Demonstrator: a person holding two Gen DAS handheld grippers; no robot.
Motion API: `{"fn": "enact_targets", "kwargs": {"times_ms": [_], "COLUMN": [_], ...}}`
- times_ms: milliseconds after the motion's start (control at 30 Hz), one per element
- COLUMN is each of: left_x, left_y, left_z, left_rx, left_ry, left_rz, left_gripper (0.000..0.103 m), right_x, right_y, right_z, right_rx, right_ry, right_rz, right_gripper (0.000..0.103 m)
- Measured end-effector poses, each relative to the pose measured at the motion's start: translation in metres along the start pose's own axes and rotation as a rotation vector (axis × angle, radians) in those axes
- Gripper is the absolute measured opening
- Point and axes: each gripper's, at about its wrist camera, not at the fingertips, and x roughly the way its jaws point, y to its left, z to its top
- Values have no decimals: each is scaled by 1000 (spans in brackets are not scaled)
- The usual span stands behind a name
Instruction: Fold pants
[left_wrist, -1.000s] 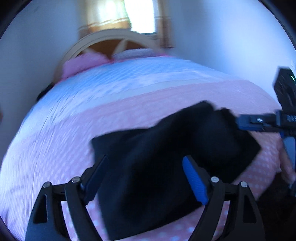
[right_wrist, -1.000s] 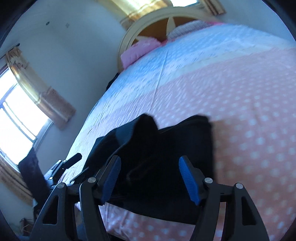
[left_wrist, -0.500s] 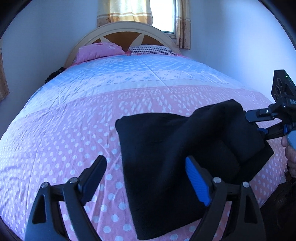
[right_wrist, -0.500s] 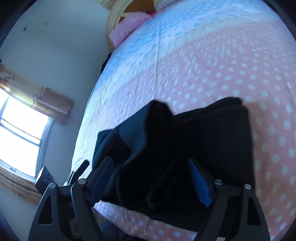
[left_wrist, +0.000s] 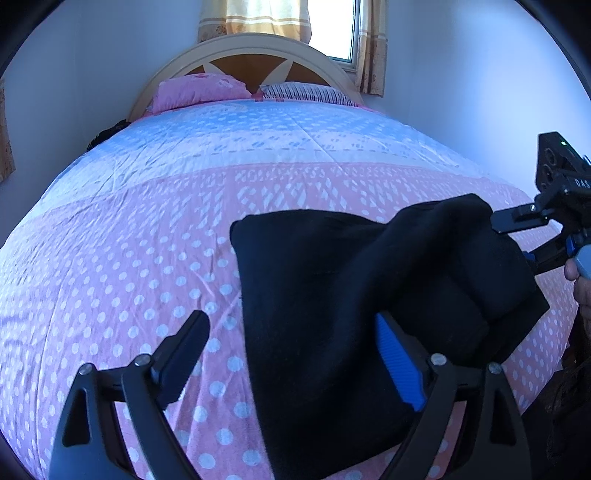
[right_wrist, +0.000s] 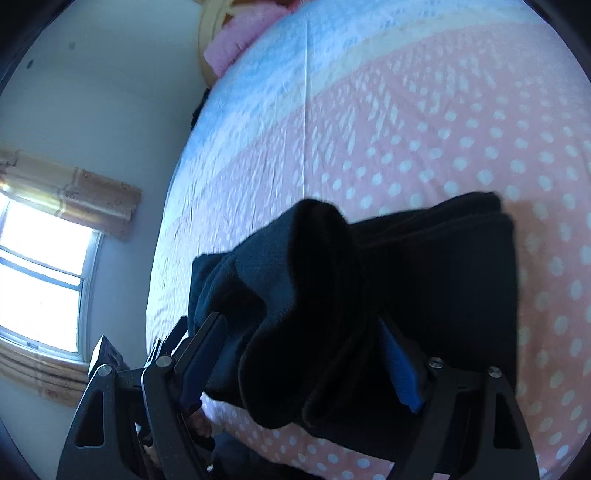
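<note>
Black fleece pants (left_wrist: 332, 295), partly folded, lie on the pink polka-dot bedspread (left_wrist: 129, 258) near the foot edge of the bed. Flat rectangular part on the left side, a raised bunched fold on the right side.

Left tool (left_wrist: 291, 354): fingers wide apart, nothing between them, hovering over the near edge of the pants. Black left finger (left_wrist: 184, 350) is over bare bedspread; blue-padded right finger (left_wrist: 397, 362) is over the cloth. Cannot tell if it touches.

Right tool (right_wrist: 295, 362): fingers spread, with a hanging bunch of the pants between them. In the right wrist view the cloth drapes down past the blue pad (right_wrist: 399, 365); whether the pads pinch it I cannot tell. In the left wrist view the right tool (left_wrist: 532, 240) sits at the right end of the lifted fold, a hand (left_wrist: 580, 280) behind it.

Background: arched wooden headboard (left_wrist: 240, 59), pink pillow (left_wrist: 199, 90), striped pillow (left_wrist: 306, 92), yellow curtain (left_wrist: 258, 18) over a window (left_wrist: 340, 29). Upper bedspread is a blue band.
</note>
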Motion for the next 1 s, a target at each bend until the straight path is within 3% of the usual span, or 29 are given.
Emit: {"fn": "enact_targets", "kwargs": {"times_ms": [233, 267, 300, 367, 400, 533, 633, 700, 867, 1000], "left_x": [1, 0, 0, -2, -2, 4, 19, 25, 36, 40], "left_y": [2, 2, 3, 10, 15, 37, 48, 49, 36, 32], "left_z": [0, 0, 1, 6, 8, 19, 26, 27, 33, 39], "left_rx": [-12, -17, -23, -60, -90, -188, -208, -208, -157, -147], "left_ry": [3, 1, -2, -13, -19, -32, 11, 22, 46, 54], "left_rz": [-12, -15, -20, -33, -43, -44, -10, -16, 2, -6], "left_gripper": [92, 92, 92, 93, 93, 99, 99, 99, 99, 100], "right_x": [5, 4, 3, -1, -4, -11, -16, -22, -40, -51], "right_y": [8, 10, 13, 18, 20, 29, 35, 34, 30, 18], "right_z": [0, -2, -5, -10, -13, -24, -35, -41, -42, -42], "right_rx": [-42, -55, -85, -138, -157, -235, -315, -342, -349, -352], "right_ry": [12, 6, -15, -37, -49, -81, -105, -124, -154, -152], "right_rz": [-40, -49, -88, -131, -126, -116, -157, -167, -17, -51], "right_gripper": [82, 75, 52, 26, 20, 18, 15, 15, 15, 15]}}
